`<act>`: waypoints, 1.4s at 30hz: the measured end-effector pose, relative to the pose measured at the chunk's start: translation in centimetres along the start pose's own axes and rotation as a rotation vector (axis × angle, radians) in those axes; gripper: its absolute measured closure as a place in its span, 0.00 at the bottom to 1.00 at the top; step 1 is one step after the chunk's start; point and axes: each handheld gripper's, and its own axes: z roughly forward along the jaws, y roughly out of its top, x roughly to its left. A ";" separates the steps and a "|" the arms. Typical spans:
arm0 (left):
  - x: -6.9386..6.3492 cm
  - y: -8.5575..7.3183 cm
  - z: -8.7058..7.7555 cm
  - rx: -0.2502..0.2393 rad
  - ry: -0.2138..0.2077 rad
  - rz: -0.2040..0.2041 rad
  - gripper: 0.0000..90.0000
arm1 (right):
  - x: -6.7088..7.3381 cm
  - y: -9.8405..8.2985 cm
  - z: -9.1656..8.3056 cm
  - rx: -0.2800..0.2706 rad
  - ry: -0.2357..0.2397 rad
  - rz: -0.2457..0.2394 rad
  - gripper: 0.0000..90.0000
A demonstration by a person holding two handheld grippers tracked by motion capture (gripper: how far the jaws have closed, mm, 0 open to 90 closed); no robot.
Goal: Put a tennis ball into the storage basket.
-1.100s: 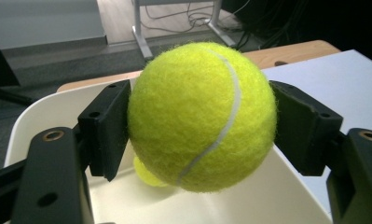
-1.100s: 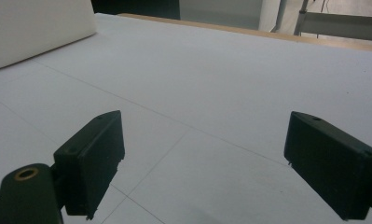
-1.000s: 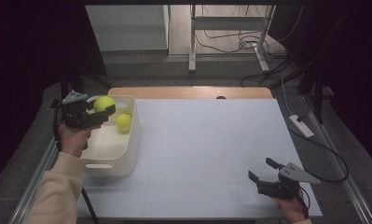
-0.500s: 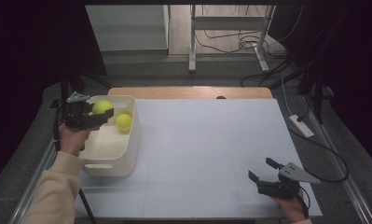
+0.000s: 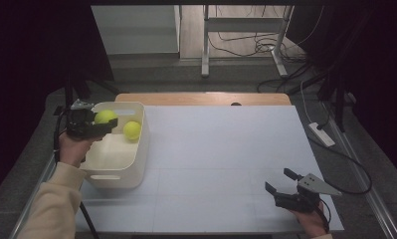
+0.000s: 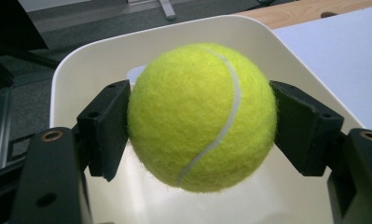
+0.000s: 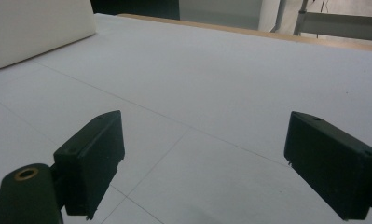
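left gripper [image 5: 106, 123] clenched on a tennis ball [image 6: 201, 116], pads pressed on both sides, held above the white bin [image 5: 136, 164] near its far left corner. second tennis ball [image 5: 132, 130] lying inside the bin, just beside the held one. right gripper [image 5: 282, 182] released, jaws wide apart, low over the table [image 5: 226, 149], well apart from the bin.

Shifted slightly leftward and toward the lower part of the high view: left gripper [image 5: 109, 121], carrying the tennis ball [image 5: 105, 117] from over the far middle of the white bin [image 5: 117, 175] to above its left rim. Clamped on the ball throughout, jaws pressing both sides.
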 end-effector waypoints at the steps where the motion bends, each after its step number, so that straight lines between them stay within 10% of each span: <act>1: 0.0 0.0 0.0 0.000 0.000 0.001 0.29 | 0.0 0.0 0.0 0.001 0.000 -0.001 0.13; 16: 0.0 0.2 -1.0 -0.038 0.012 -0.007 0.12 | 0.0 0.0 0.0 0.000 0.000 -0.001 0.13; 42: -4.2 -0.6 -2.3 -0.213 -0.284 0.057 0.13 | -0.6 -0.2 -0.2 -0.009 0.000 0.022 0.13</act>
